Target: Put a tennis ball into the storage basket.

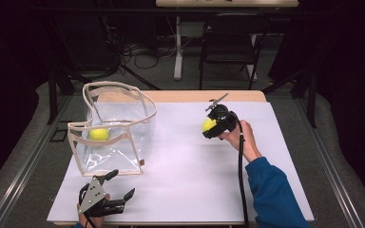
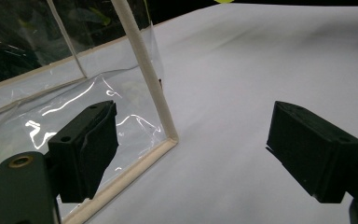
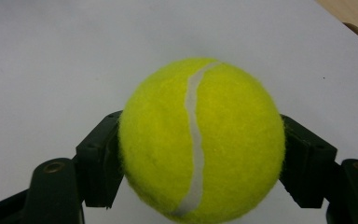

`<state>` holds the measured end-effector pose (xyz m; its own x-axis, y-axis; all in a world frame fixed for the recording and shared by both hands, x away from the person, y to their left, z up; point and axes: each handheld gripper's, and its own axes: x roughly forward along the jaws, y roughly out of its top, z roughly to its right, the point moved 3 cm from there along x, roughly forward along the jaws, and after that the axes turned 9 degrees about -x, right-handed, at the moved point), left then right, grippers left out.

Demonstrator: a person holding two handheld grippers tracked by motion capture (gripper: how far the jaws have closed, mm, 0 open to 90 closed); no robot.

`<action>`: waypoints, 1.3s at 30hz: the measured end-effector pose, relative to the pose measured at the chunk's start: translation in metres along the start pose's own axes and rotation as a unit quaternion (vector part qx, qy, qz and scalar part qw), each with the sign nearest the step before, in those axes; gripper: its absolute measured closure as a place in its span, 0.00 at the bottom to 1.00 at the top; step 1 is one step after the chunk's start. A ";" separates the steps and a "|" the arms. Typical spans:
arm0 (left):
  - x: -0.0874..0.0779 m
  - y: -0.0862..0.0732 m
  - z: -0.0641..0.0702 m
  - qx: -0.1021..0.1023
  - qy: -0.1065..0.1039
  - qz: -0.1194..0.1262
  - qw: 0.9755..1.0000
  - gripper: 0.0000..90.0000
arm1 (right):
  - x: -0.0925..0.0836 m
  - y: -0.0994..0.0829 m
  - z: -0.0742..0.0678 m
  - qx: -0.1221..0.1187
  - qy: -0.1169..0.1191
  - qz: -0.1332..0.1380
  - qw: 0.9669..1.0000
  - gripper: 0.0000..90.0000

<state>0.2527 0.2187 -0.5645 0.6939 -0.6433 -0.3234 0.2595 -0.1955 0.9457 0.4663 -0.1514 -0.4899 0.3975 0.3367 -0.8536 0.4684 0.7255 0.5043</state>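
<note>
**Tennis ball clamped in the right gripper, clear bag waiting at left**

High view: the right gripper [image 1: 212, 124] sits right of centre in the frame, its jaws closed on a yellow tennis ball [image 1: 208, 124] held above the white table [image 1: 190, 161]. In the left half stands a clear plastic bag [image 1: 116, 128] with cream trim, mouth open upward, and a second tennis ball [image 1: 98, 134] lies inside it. The left gripper [image 1: 116, 186] rests at the lower left, just in front of the bag, jaws spread and holding nothing.

Left gripper view: the two black jaws stand well apart. The bag's cream-edged corner [image 2: 168, 135] lies between them but nearer the left jaw, not pressed by either.

Right gripper view: the tennis ball [image 3: 200, 140] fills the centre, a pad pressing on each side at its widest line. It is likely light and springy, with a felt nap that gives good friction, so a hold across the middle should be firm. The bag's film looks thin, floppy and slick, so the stiffer trim is probably the best place to take it.
</note>
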 end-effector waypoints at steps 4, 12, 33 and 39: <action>0.000 0.000 0.000 0.000 0.001 0.000 1.000 0.18 | 0.000 0.004 -0.002 -0.003 0.003 0.001 1.000 0.29; 0.000 0.000 0.000 0.001 0.001 0.000 1.000 0.18 | -0.002 0.010 -0.008 -0.013 0.006 0.010 1.000 0.29; 0.001 0.000 0.000 0.002 -0.001 -0.001 1.000 0.18 | -0.001 0.027 -0.011 -0.014 0.023 0.026 0.999 0.29; 0.001 0.000 0.001 0.002 -0.001 0.001 1.000 0.18 | -0.002 0.032 -0.011 -0.017 0.024 0.031 0.999 0.29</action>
<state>0.2527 0.2174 -0.5644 0.6934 -0.6444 -0.3224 0.2566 -0.1973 0.9462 0.4711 -0.1223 -0.4735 0.3857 0.4092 -0.8269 0.4165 0.7225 0.5518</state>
